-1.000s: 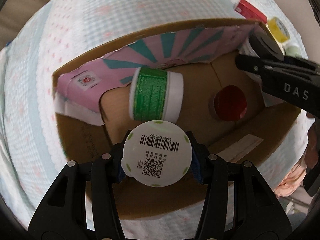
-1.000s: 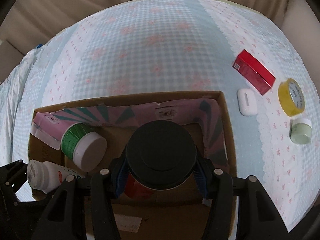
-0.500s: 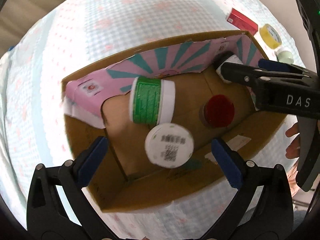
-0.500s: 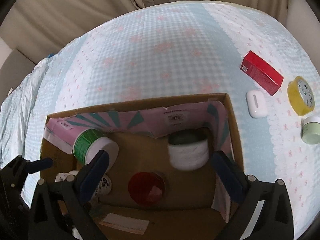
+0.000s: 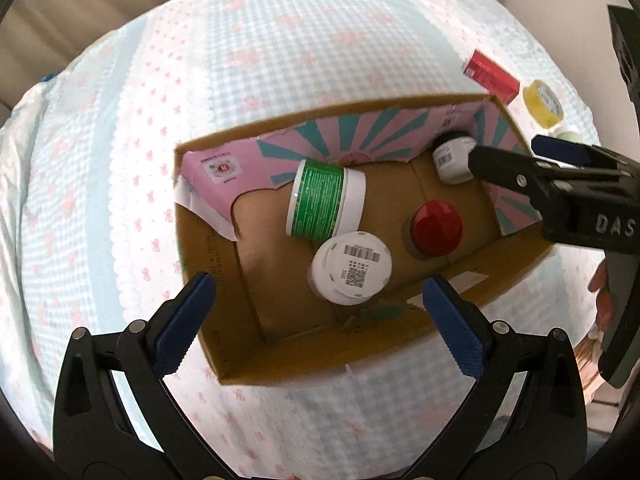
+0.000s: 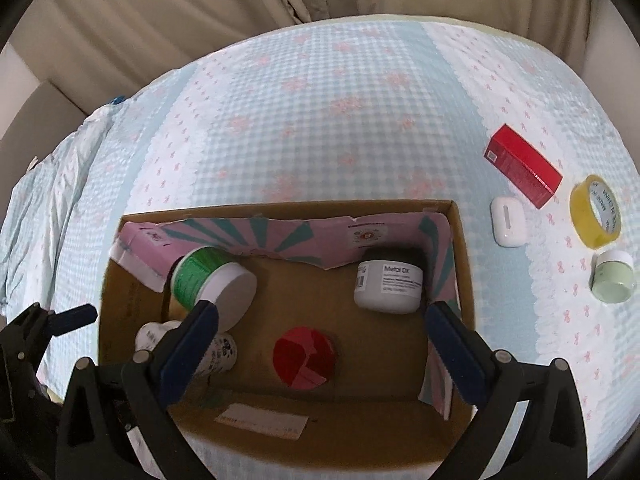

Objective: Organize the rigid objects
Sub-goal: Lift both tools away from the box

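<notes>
Left wrist view: left gripper (image 5: pixel 318 312) spread wide, nothing between its blue-padded fingers (image 5: pixel 184 322), hanging above the near wall of the open brown cardboard box (image 5: pixel 400 344). Right gripper (image 6: pixel 320 340) likewise gaping and empty, held over the box's near right part; from the left camera its black finger crosses the box's right wall.

Inside the box, lined along the far wall with pink-and-teal printed paper (image 5: pixel 360 136):
- green-labelled white tub (image 5: pixel 324 200), on its side, against the far-left lining.
- white round bottle with barcode on its base (image 5: pixel 352 268), lying just in front of the green tub, touching or nearly so; base faces the left camera.
- red round lid or cap (image 5: pixel 438 228), flat on the box floor, right of centre.
- white jar with black lid (image 6: pixel 388 286), in the far right corner, tilted back toward the lining; text on label not fully legible.

Outside the box, all to its right on the blue-and-white checked cloth with pink bows (image 6: pixel 320 120):
- red rectangular carton (image 6: pixel 522 164), farthest back.
- white oval case (image 6: pixel 507 226), just beside the box's right wall.
- yellow tape roll (image 6: pixel 595 212), beyond the case.
- pale green small jar with white lid (image 6: pixel 612 276), nearest of the four.

Beige curtain (image 6: pixel 240 4) behind the cloth.
</notes>
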The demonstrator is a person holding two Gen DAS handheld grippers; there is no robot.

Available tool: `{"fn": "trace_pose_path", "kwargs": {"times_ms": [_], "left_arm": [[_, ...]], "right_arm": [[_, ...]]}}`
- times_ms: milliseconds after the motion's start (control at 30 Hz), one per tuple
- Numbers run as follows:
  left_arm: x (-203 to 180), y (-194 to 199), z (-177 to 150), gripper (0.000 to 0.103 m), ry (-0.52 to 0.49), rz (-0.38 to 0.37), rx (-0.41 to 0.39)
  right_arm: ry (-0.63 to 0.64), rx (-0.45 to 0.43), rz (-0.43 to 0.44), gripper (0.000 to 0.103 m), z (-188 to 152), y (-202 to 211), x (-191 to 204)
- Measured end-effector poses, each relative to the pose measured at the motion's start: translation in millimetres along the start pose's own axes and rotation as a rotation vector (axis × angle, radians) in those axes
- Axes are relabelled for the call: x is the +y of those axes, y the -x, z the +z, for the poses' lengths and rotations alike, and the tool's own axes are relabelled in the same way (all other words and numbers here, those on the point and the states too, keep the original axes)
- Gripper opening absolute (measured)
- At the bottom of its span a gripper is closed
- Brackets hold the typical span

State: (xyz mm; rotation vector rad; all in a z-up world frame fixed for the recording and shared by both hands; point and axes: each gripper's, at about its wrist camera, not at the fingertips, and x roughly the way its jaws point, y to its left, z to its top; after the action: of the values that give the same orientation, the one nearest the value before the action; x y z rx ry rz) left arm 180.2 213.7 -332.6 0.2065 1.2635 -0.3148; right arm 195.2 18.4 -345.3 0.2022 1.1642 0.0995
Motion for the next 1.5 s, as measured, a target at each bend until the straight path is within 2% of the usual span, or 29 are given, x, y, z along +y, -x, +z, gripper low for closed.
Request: {"fn": "trace_pose_path", "kwargs": {"times_ms": [133, 367, 633, 800, 1067, 1233, 1500], "left_arm": [[-1.0, 39.7, 0.0, 0.103, 0.036, 0.002, -0.058], [-1.9, 118.2, 0.0, 0.103, 0.099, 0.0, -0.173], [-13.3, 175.0, -7.5, 0.103, 0.153, -0.002, -0.274], [-34.5, 201.9, -2.6, 0.103, 0.13, -0.024, -0.353], [-83.8, 229.6, 18.2, 0.103, 0.142, -0.046, -0.429], [-135.3, 226.5, 30.7, 0.103, 0.155, 0.009, -0.433], [-225.2, 206.2, 54.0, 0.103, 0.327, 0.045, -0.412]], "right_arm": [[0.028, -0.029, -0.001, 0.103, 1.3, 31.4, 5.1], [0.071, -0.068, -0.04, 0.103, 3.8, 113.0, 18.6], [0.064, -0.137, -0.077, 0.103, -2.1, 184.0, 26.3], [0.037, -0.201, -0.153, 0.103, -5.4, 219.6, 17.9], [-0.002, -0.284, -0.183, 0.103, -8.8, 269.5, -26.7], [0.001, -0.311, -0.173, 0.103, -6.8, 281.6, -71.6], [0.099, -0.327, -0.128, 0.103, -0.3, 293.9, -171.2]]}}
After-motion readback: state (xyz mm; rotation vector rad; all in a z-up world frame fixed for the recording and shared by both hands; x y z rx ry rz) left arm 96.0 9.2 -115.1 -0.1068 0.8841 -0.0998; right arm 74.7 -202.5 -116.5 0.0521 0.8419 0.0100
